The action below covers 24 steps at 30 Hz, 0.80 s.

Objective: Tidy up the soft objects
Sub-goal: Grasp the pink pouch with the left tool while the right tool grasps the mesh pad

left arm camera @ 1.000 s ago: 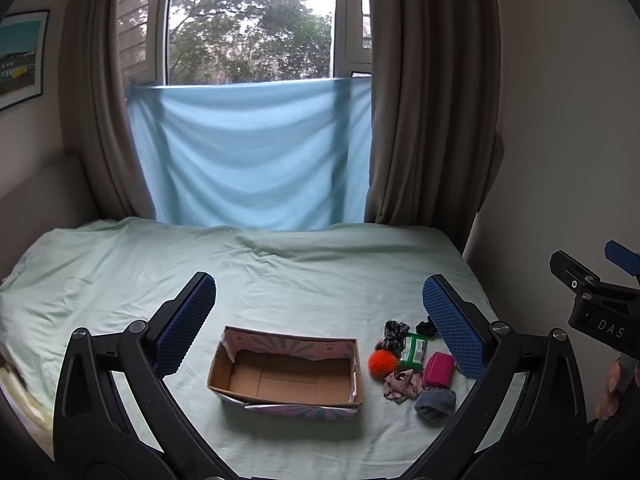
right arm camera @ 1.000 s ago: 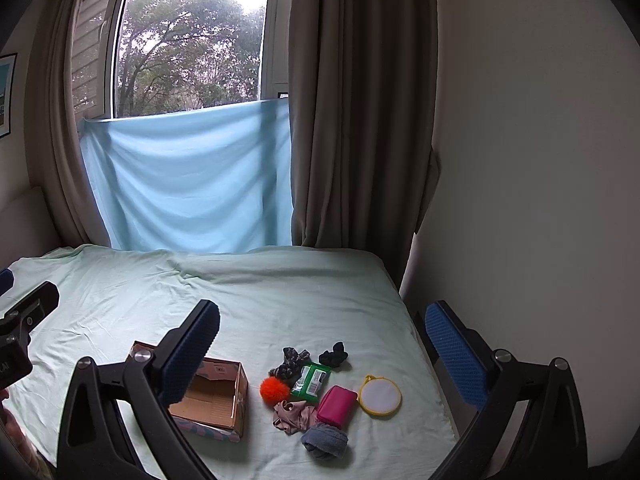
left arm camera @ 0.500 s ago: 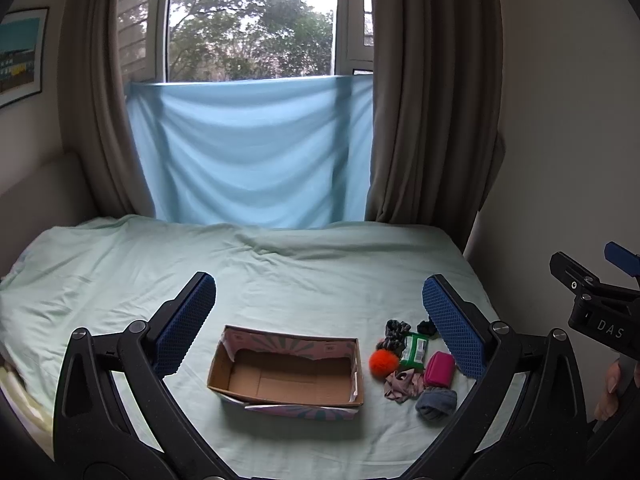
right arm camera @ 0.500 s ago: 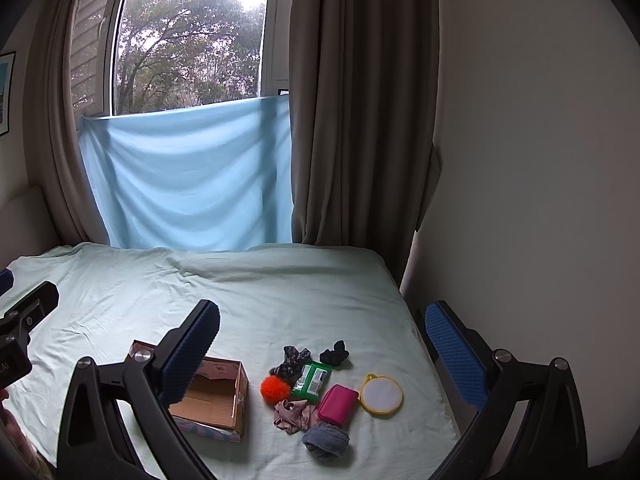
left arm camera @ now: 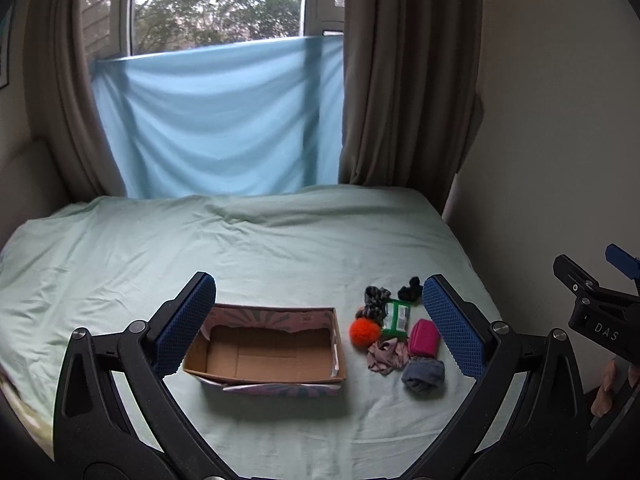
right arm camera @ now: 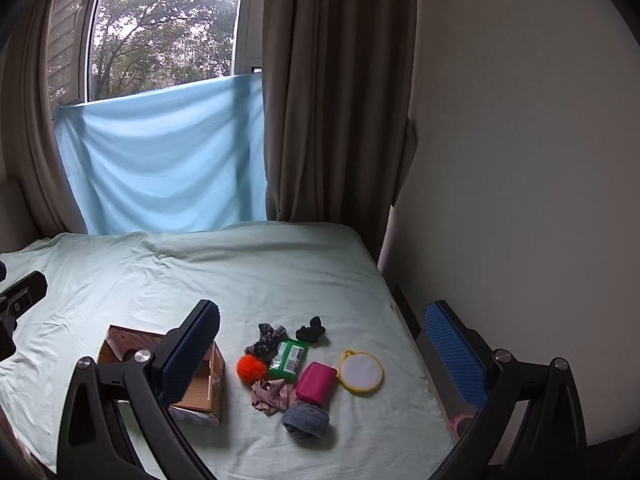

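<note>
An open, empty cardboard box (left arm camera: 264, 350) (right arm camera: 200, 388) sits on the pale green bed sheet (left arm camera: 200, 248). To its right lies a cluster: an orange pom-pom (left arm camera: 364, 331) (right arm camera: 251, 367), a green packet (left arm camera: 397, 316) (right arm camera: 289, 357), a pink pouch (left arm camera: 423, 338) (right arm camera: 316, 383), a beige scrunchie (left arm camera: 386, 355) (right arm camera: 272, 396), a rolled grey-blue sock (left arm camera: 423, 376) (right arm camera: 306, 421), a patterned scrunchie (right arm camera: 266, 336) and a black scrunchie (right arm camera: 311, 330). A round yellow-rimmed mirror (right arm camera: 361, 372) lies beside the pouch. My left gripper (left arm camera: 318, 328) and right gripper (right arm camera: 322, 354) are both open and empty, held above the bed.
A wall (right arm camera: 520, 160) runs along the bed's right edge. Brown curtains (left arm camera: 400, 80) and a blue cloth (left arm camera: 216, 120) hang over the window at the far end. The other gripper shows at the right edge of the left wrist view (left arm camera: 592, 312).
Both grippers have moved a little closer to the bed and tilted down; box and objects sit slightly higher and larger in view. Nothing was grasped.
</note>
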Tool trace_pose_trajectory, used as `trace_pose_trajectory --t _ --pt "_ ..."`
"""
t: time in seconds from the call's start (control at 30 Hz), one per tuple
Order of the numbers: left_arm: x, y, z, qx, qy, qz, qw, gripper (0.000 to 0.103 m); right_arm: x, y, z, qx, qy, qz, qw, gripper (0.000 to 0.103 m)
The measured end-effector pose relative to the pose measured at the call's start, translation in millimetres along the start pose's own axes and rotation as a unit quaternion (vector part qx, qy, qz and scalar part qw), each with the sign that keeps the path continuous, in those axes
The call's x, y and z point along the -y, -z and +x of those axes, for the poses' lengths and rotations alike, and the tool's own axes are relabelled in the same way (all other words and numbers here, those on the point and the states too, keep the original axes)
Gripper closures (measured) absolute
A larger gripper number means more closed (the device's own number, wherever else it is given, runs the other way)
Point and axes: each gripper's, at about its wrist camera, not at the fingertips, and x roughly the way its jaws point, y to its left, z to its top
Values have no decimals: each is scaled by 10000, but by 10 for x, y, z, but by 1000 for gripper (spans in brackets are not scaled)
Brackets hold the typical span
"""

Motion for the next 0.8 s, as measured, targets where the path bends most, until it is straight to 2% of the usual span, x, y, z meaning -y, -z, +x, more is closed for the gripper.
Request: trace_pose_trajectory --t 0.13,0.3,0.6,0.8 --pt "243 148 286 -282 234 84 9993 0 222 204 174 -184 272 -5 9995 0" --pt "670 333 636 -424 375 270 9980 0 544 390 471 -349 280 -151 9989 0" --pt "1545 723 1591 -827 487 712 9928 0 1052 672 1397 -686 -278 -434 9963 0" --pt "1977 1074 2379 -1288 616 965 9850 1 1263 931 2182 -1045 -635 -535 9911 0"
